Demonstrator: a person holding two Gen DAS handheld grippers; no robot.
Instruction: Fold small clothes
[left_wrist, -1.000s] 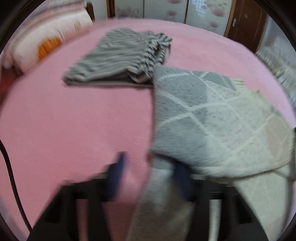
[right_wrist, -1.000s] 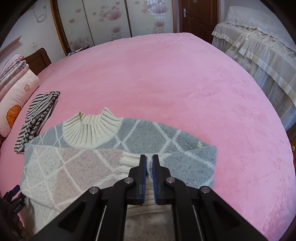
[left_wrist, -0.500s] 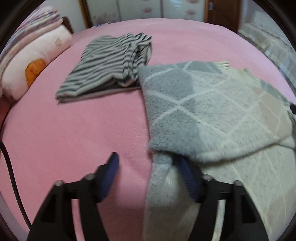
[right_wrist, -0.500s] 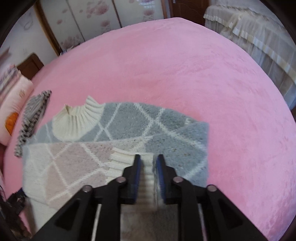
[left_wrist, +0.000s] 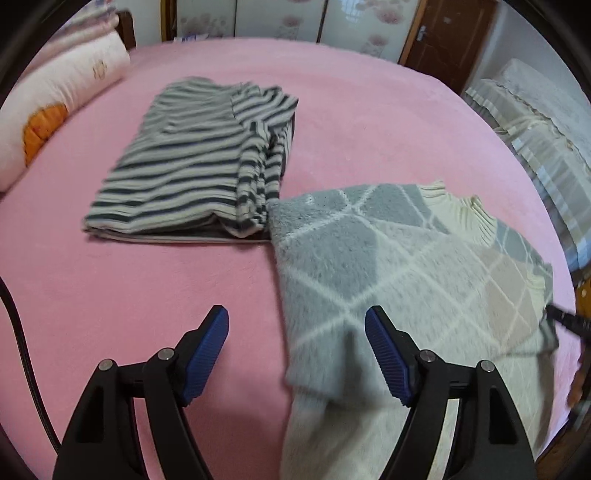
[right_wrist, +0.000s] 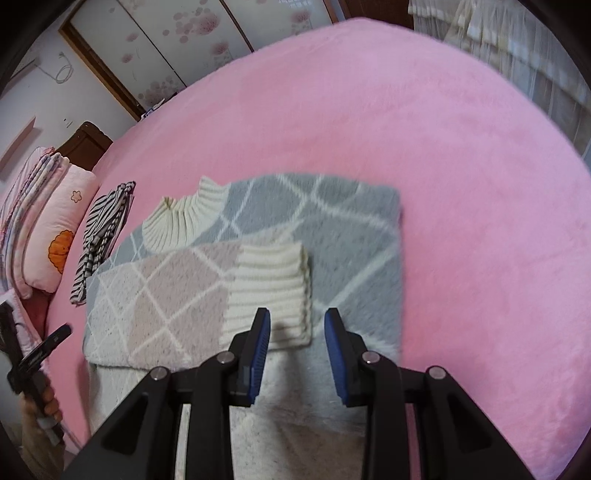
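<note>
With my left gripper opening and right gripper released over the sweater, its loose folded sleeve could slide undone.

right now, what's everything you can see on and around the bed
sweater: one, grey, cream and pale pink diamonds, near edge of bed, sleeves folded in
ribbed cuff: one, cream, lying on the sweater
striped garment: one, dark and cream stripes, folded, beside the sweater
bed cover: one, pink
pillow: one, pale pink with orange print, at bed's edge
wardrobe doors: floral, behind bed
left gripper: black, blue pads, jaws opening, over the sweater's edge
right gripper: same, open, just short of the cuff
</note>
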